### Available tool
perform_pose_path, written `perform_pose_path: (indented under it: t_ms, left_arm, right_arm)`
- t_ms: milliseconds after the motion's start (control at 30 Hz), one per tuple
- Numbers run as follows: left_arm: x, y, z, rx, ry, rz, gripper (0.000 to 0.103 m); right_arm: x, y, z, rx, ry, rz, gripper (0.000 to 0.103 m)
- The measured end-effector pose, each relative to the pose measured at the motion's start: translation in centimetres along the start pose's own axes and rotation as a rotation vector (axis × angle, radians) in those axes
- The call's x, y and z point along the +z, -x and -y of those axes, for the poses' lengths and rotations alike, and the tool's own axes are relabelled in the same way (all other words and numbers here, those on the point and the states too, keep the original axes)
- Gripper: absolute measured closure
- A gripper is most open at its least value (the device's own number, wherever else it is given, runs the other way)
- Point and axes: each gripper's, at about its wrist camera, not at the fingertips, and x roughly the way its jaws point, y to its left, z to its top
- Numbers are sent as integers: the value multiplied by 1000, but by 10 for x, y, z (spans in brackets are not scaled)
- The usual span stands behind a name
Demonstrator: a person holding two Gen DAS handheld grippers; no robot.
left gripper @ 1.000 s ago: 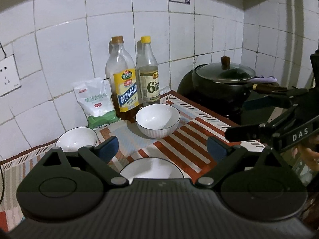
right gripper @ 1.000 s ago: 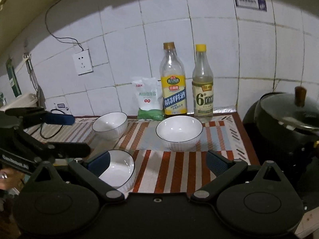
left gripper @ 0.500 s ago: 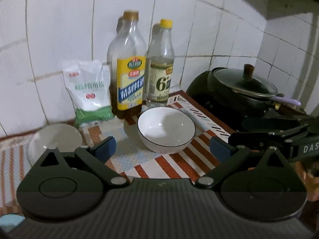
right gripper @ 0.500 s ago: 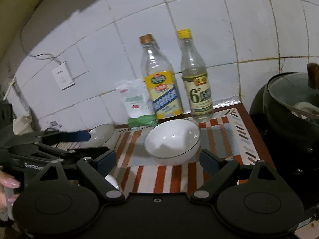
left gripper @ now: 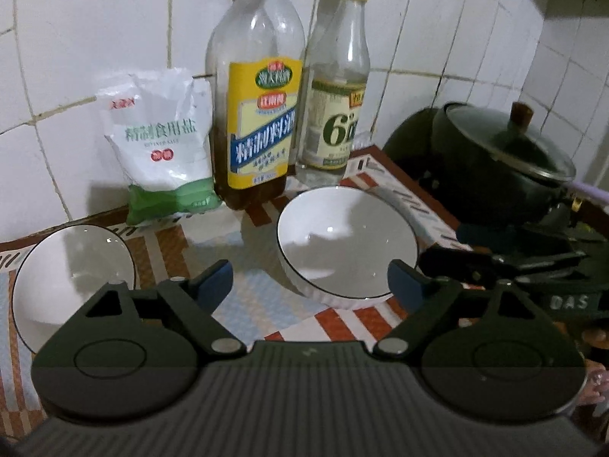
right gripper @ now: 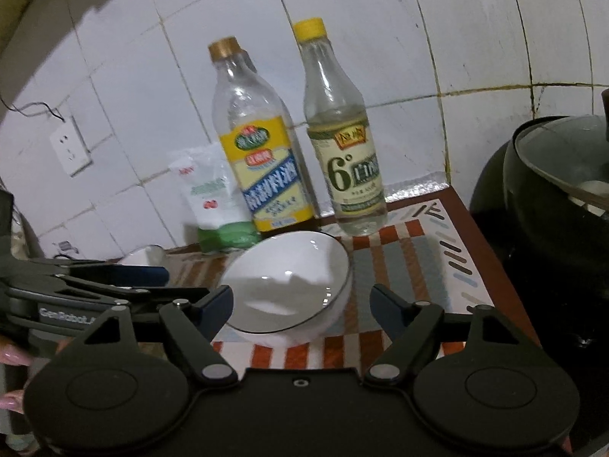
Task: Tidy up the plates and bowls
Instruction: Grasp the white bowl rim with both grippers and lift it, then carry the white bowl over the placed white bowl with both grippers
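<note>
Both grippers hang over the striped mat [left gripper: 262, 285] on the counter, and neither has anything in it. The right gripper [right gripper: 300, 302] is spread wide, its blue-tipped fingers apart on either side of the near rim of a white bowl [right gripper: 289, 285] with a thin dark rim line. That bowl sits toward the back of the mat, just in front of the yellow-labelled bottle [right gripper: 262, 163] and the yellow-capped vinegar bottle [right gripper: 342, 144], which stand against the tiled wall. The fingers look short of touching the bowl, though I can't be certain from here.

The left gripper [left gripper: 308, 285] is likewise released and empty, poised between two bowls: the same white bowl [left gripper: 346, 242] to its right and a second white bowl [left gripper: 68, 278] at the mat's left edge, close below the salt bag [left gripper: 163, 148]. The black lidded pot [left gripper: 495, 167] stands off the mat's right edge.

As for progress, I'd say almost nothing is sorted yet. The two bowls in view sit apart, unstacked, each upright on the mat, and no plates show in either view. My guess is the right gripper is about to close on the back bowl, so gathering or nesting the bowls is all still ahead.
</note>
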Motion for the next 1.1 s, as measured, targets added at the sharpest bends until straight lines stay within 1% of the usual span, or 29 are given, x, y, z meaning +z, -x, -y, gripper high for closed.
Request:
perform_pose_path:
  t_ms: [100, 200, 267, 367, 433, 467, 500, 533, 567, 633, 667, 700, 767, 833, 867, 900, 933, 1000, 1100]
  left_arm:
    - [1, -6, -2, 1, -5, -22, 20]
    - [3, -13, -5, 0, 1, -46, 24]
    - [4, -19, -9, -7, 16, -68, 32]
    - [6, -28, -11, -9, 26, -90, 39]
    - [7, -33, -12, -12, 34, -100, 45]
    - [6, -35, -13, -16, 40, -106, 49]
    - [6, -37, -14, -18, 51, -111, 50]
    - [6, -39, -15, -23, 60, -116, 54]
    - [6, -41, -16, -22, 67, -117, 61]
    - [6, -44, -18, -26, 80, -119, 67]
    - [7, -45, -18, -30, 89, -120, 67]
    - [7, -46, -20, -33, 99, -122, 68]
    - [7, -51, -21, -37, 112, -131, 68]
    - [7, -55, -22, -34, 118, -138, 68]
    - [6, -56, -23, -29, 120, -137, 71]
    - [6, -56, -23, -32, 121, -137, 74]
    - [6, -57, -23, -45, 122, -138, 81]
    - [5, -54, -21, -34, 119, -135, 83]
    - [2, -50, -17, -24, 105, -140, 84]
  right_arm:
    - [-1, -10, 5, 4, -10, -13, 28]
    - [-1, -19, 7, 4, -23, -19, 29]
    - [0, -25, 9, 3, -38, -22, 29]
    - [0, -33, 11, 10, -76, -36, 29]
    - [-1, -38, 12, 14, -100, -47, 32]
    - [-1, -40, 13, 15, -111, -57, 36]
    - [-2, -42, 13, 17, -121, -63, 40]
    - [-2, -45, 14, 19, -131, -72, 43]
    - [-3, -47, 16, 20, -144, -78, 46]
    - [-4, -53, 19, 20, -168, -90, 49]
    - [-4, -56, 20, 18, -177, -96, 53]
    - [-4, -59, 20, 13, -183, -103, 56]
    - [-5, -64, 22, 14, -205, -109, 56]
    - [-6, -68, 24, 14, -224, -123, 66]
    - [-7, -68, 23, 10, -232, -124, 72]
    - [-7, -68, 23, 6, -234, -122, 73]
    - [-7, -66, 20, -7, -226, -119, 74]
    - [-9, -64, 14, -37, -207, -110, 78]
    - [-12, -59, 12, -51, -220, -97, 79]
